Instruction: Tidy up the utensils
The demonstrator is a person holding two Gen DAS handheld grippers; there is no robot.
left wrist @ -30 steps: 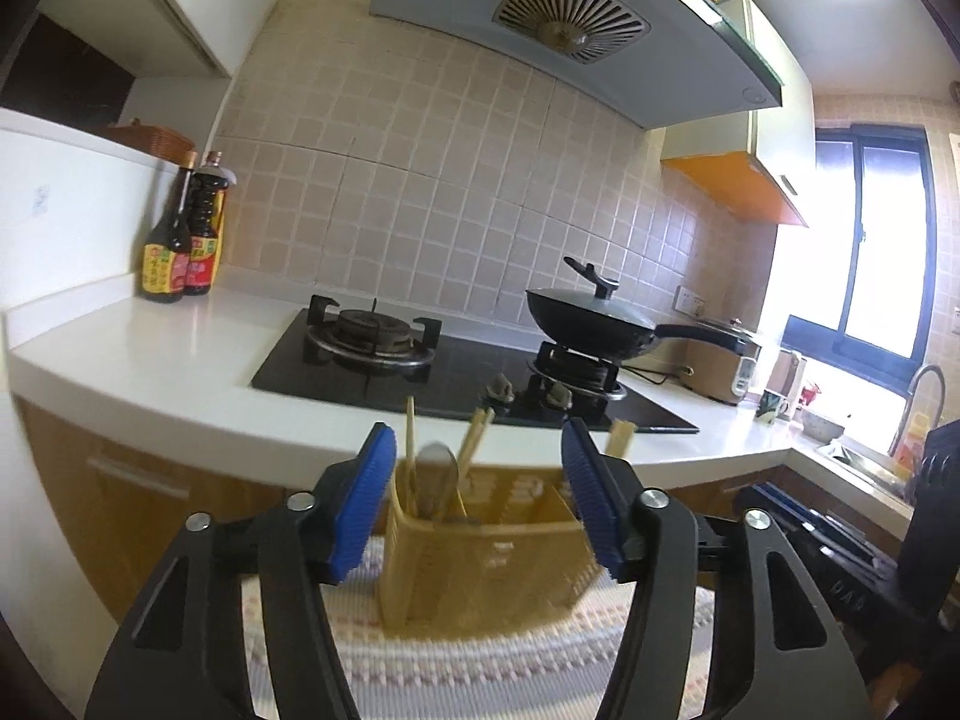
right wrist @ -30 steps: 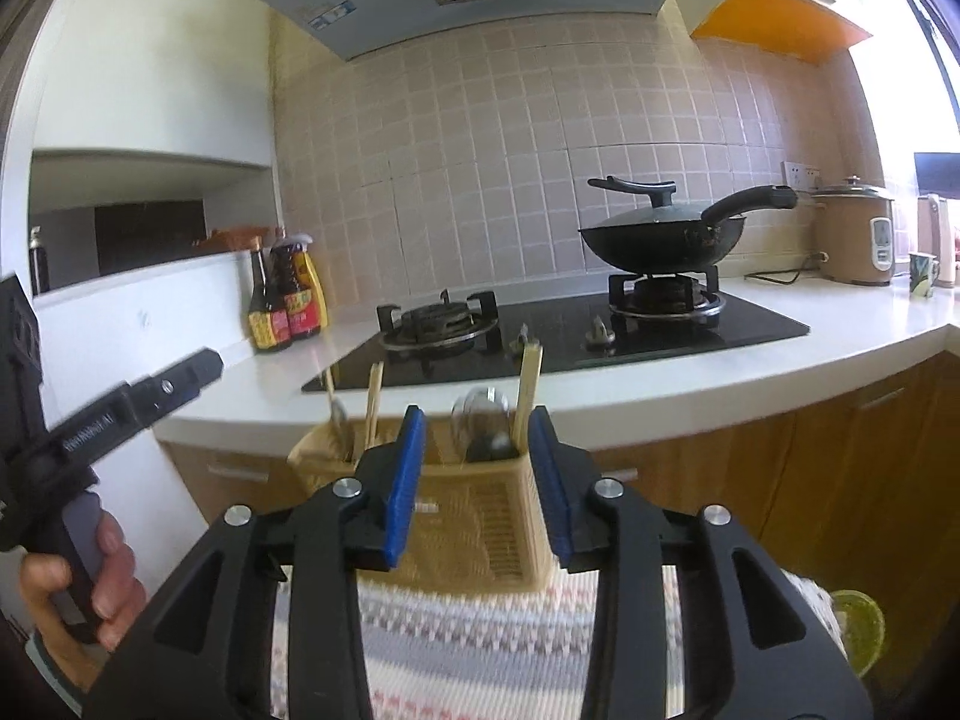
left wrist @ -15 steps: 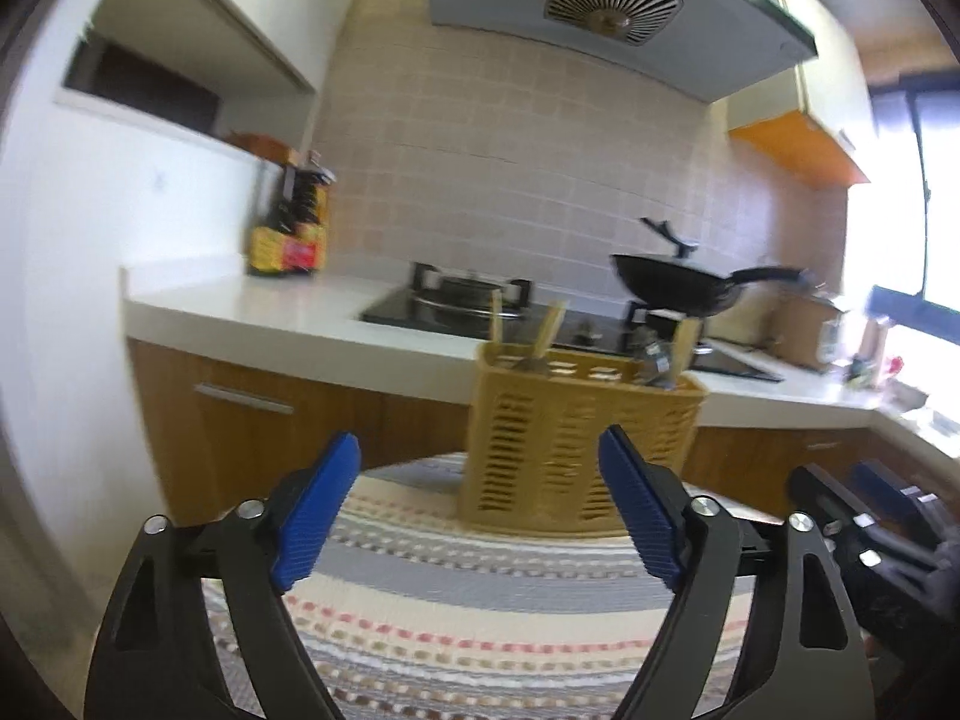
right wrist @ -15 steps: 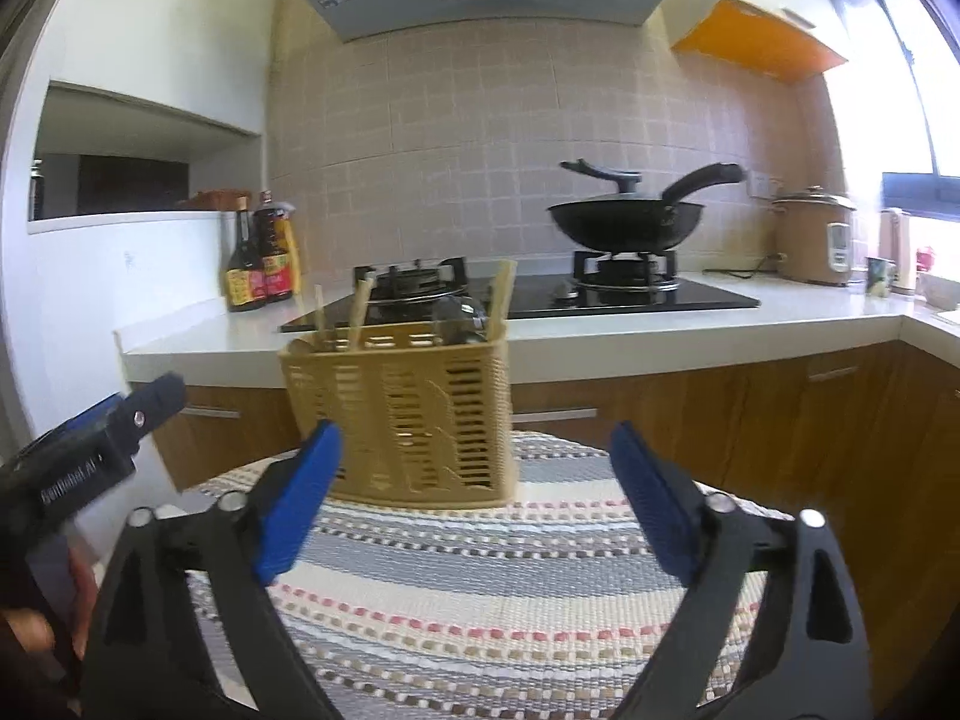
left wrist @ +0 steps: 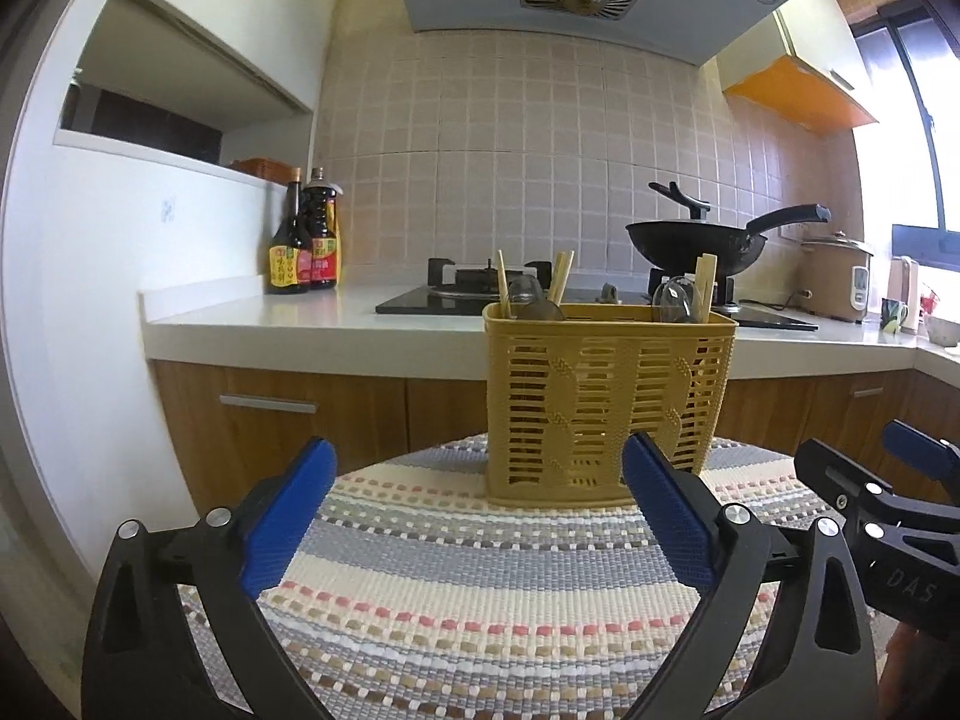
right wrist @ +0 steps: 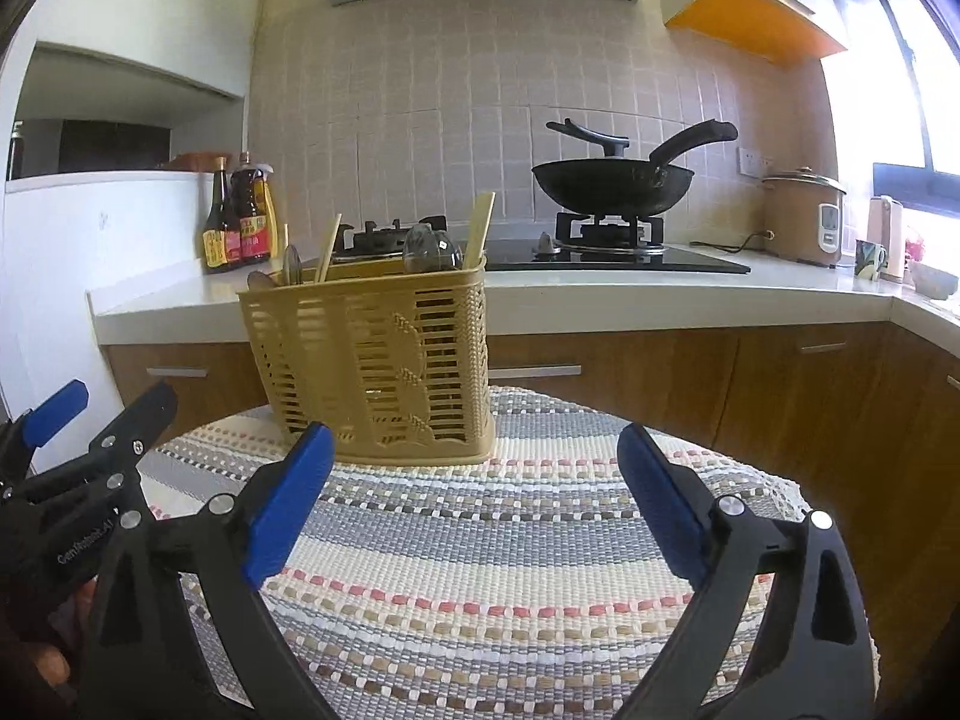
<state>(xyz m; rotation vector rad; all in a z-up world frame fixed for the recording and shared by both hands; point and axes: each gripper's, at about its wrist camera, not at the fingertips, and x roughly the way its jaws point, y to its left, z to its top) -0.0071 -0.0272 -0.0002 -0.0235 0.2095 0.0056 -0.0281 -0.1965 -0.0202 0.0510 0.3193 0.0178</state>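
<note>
1. kitchen counter (left wrist: pixel 252 324): white top over wooden cabinet fronts, running behind everything else.
2. woven striped mat (left wrist: pixel 480 588): round, covers the near surface below both grippers.
3. black wok (right wrist: pixel 612 183): sits on the right burner of the gas hob (right wrist: pixel 600 255).
4. yellow slatted utensil basket (left wrist: pixel 606 408): stands upright on the far part of the mat, ahead of both grippers and touched by neither; holds wooden chopsticks (left wrist: pixel 563 276) and upturned spoons (right wrist: pixel 432 249).
5. left gripper (left wrist: pixel 477 522): jaws wide and have just been opening further, nothing between the blue pads, low over the mat.
6. right gripper (right wrist: pixel 474 507): jaws wide, holding nothing, beside the left one.
7. sauce bottles (left wrist: pixel 303 240): two, at the counter's left end.
</note>
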